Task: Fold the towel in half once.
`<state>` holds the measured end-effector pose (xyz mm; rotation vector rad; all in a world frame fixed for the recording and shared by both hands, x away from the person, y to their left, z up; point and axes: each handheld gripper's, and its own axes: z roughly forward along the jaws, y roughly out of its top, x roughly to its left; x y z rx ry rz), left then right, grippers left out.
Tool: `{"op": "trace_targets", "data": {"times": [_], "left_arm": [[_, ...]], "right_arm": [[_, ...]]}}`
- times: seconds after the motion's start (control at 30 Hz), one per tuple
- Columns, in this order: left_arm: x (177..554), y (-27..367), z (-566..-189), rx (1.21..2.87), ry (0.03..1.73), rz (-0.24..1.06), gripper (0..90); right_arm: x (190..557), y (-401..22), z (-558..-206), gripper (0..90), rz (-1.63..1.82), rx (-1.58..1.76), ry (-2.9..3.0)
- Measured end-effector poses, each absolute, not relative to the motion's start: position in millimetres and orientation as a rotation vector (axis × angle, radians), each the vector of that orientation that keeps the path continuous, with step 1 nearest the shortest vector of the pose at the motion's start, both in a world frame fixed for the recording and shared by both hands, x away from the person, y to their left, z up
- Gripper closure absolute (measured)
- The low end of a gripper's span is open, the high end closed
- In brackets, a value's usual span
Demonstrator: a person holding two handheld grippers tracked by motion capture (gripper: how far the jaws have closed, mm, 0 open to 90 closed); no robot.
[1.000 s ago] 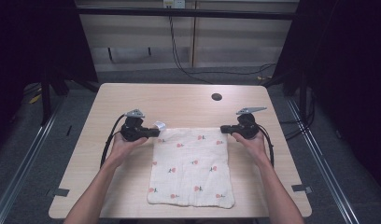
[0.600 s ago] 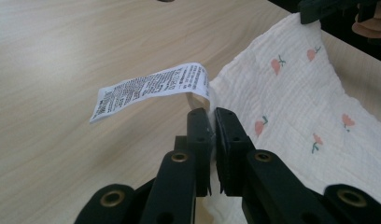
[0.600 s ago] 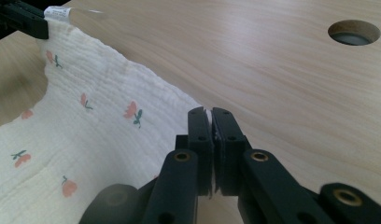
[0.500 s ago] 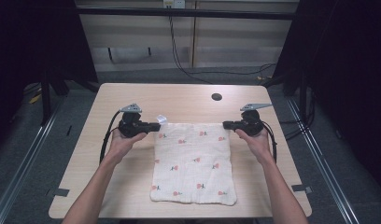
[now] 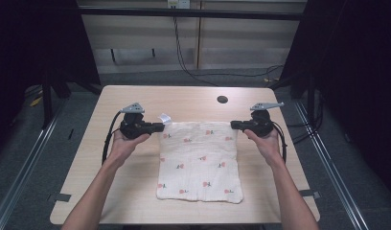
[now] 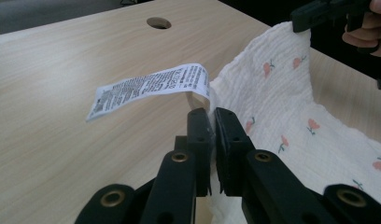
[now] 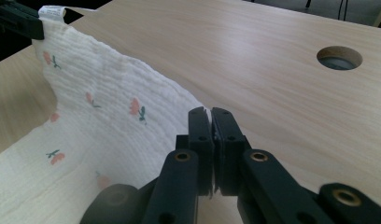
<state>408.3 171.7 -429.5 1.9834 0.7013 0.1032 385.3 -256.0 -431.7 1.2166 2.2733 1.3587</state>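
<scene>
A cream cloth (image 5: pixel 199 160) printed with small red flowers lies spread on the wooden table (image 5: pixel 136 196). My left gripper (image 5: pixel 160 127) is shut on its far left corner, where a white care label (image 6: pixel 146 88) sticks out. My right gripper (image 5: pixel 233 125) is shut on the far right corner. In the left gripper view the pinched cloth (image 6: pixel 277 107) rises from the closed jaws, and the other gripper (image 6: pixel 319 11) holds the opposite corner. The right gripper view shows the cloth (image 7: pixel 104 121) lifted off the table along its far edge, sagging between both corners.
A round cable hole (image 5: pixel 222 99) sits in the table behind the cloth. Dark curtains and metal rails flank the table. Cables trail from both grippers along the forearms. Bare tabletop lies left and right of the cloth.
Both grippers have moved away from me and slightly apart, dragging the cloth's far edge up the table and stretching it taut. Both stay shut on the corners.
</scene>
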Motion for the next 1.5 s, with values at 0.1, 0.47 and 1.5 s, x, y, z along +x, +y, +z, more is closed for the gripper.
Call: {"op": "trace_targets", "data": {"times": [0.1,0.47,1.5], "left_arm": [[404.6,172.1,-428.7,1.993,0.689,0.115,85.5],[391.2,174.3,-425.1,1.983,0.651,0.108,85.4],[346.6,188.2,-430.9,2.002,0.599,0.074,85.5]], "right_arm": [[381.3,-258.0,-433.4,87.3,1.356,1.218,2.279],[362.4,-261.0,-428.0,86.8,1.421,1.17,2.257],[306.2,-255.2,-421.5,87.4,1.414,1.062,2.34]]}}
